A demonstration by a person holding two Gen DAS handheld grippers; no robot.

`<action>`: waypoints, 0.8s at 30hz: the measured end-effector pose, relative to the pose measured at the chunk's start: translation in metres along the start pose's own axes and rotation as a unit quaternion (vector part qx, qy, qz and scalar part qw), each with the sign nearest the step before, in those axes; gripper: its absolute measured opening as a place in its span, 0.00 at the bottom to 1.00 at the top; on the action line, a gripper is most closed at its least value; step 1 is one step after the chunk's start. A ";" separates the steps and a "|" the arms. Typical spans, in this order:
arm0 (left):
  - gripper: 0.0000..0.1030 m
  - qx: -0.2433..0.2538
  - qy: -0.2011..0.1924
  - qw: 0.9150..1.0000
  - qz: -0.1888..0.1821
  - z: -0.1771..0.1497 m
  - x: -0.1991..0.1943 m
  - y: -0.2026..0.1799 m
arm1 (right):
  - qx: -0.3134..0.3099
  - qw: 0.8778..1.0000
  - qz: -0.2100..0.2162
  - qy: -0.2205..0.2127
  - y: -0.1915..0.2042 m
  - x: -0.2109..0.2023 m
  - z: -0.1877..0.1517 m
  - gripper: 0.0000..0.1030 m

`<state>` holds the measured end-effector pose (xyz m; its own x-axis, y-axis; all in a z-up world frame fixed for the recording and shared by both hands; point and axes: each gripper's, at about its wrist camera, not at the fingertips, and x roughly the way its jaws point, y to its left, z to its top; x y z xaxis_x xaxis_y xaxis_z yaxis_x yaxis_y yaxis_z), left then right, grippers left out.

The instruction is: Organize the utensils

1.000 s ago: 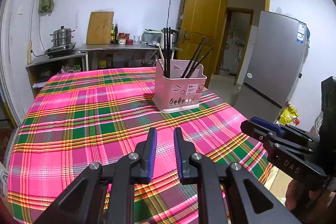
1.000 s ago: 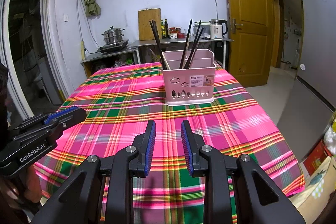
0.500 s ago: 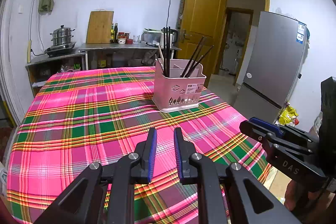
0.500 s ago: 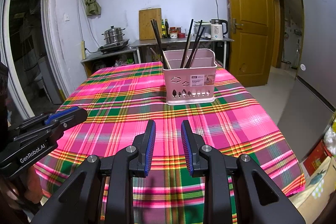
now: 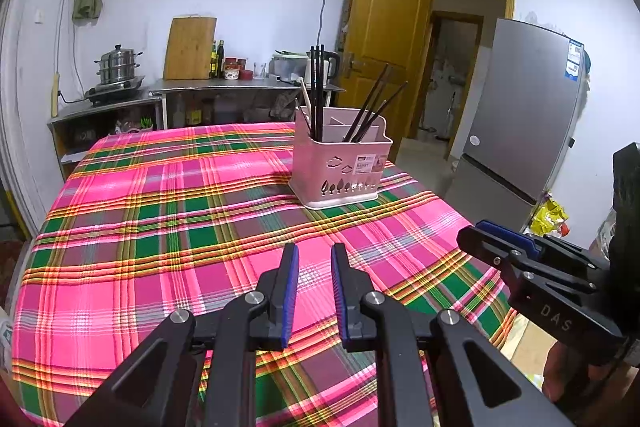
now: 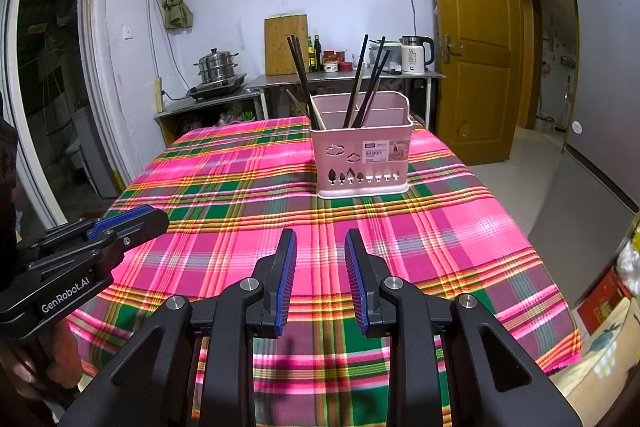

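Pink basket: far right on plaid table, chopsticks upright inside, same place as a second ago. Left gripper: jaws narrowly parted, empty, unchanged. Right gripper: jaws wider apart, empty, unchanged.

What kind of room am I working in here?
Most likely a home kitchen with a dining table: a stacked steel steamer pot on a burner, a grey fridge, and a pink plastic chopstick basket on the plaid tablecloth.
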<state>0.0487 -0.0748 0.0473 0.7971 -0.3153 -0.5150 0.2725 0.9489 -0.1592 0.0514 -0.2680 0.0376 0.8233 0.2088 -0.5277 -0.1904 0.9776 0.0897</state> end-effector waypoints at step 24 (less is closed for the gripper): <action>0.15 -0.003 -0.003 1.000 -0.004 -0.002 0.001 -0.003 | 0.000 1.000 0.000 0.004 -0.001 0.001 -0.001 0.25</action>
<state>0.0477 -0.0777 0.0453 0.7982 -0.3225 -0.5088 0.2748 0.9466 -0.1688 0.0518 -0.2686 0.0357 0.8188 0.2095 -0.5345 -0.1912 0.9774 0.0902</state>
